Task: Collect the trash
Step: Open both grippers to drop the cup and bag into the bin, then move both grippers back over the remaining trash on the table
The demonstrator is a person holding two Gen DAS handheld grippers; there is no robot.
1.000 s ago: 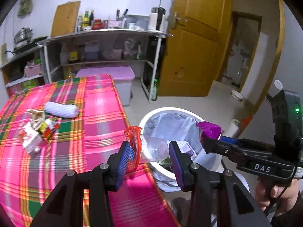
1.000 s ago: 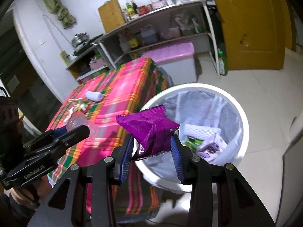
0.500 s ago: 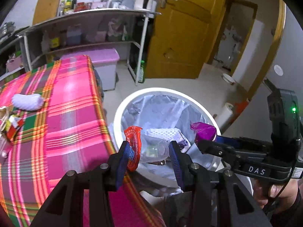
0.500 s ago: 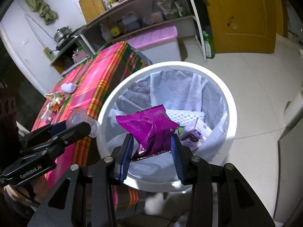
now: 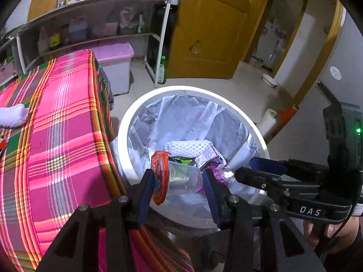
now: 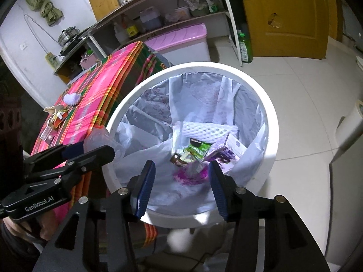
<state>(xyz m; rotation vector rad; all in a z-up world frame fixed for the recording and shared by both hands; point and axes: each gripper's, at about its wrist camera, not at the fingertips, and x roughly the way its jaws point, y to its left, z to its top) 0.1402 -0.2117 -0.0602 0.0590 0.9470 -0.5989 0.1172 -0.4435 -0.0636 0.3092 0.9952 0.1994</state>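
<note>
Far to my left, on the table (image 6: 95,104) with its pink plaid cloth, the uncollected trash sits near the far edge: a white foam wad (image 6: 72,98) and, just nearer me, a heap of crumpled wrappers (image 6: 55,115), so I judge the job only partly done. Next comes my left gripper (image 5: 179,180), clamped on a clear plastic cup (image 5: 183,176) lying sideways between the blue pads, its red peel-back lid (image 5: 160,176) pressed against the left pad; I hold it over the near rim of the bin, where the tablecloth's edge meets the white ring, so that letting go should send it into the liner and not onto the floor. The white bin (image 6: 271,122), lined with a pale bag, stands on the tiled floor against the table's right edge, which keeps the carry short. At its bottom lie a white foam net (image 6: 204,131), a green packet (image 6: 197,148), a small purple box (image 6: 223,149), and nearest me a purple snack wrapper (image 6: 191,174). Over that wrapper hovers my right gripper (image 6: 182,184), jaws spread wide with nothing between them, centred above the near side of the opening. Rightmost is bare floor tile and a yellow door (image 6: 292,11).
</note>
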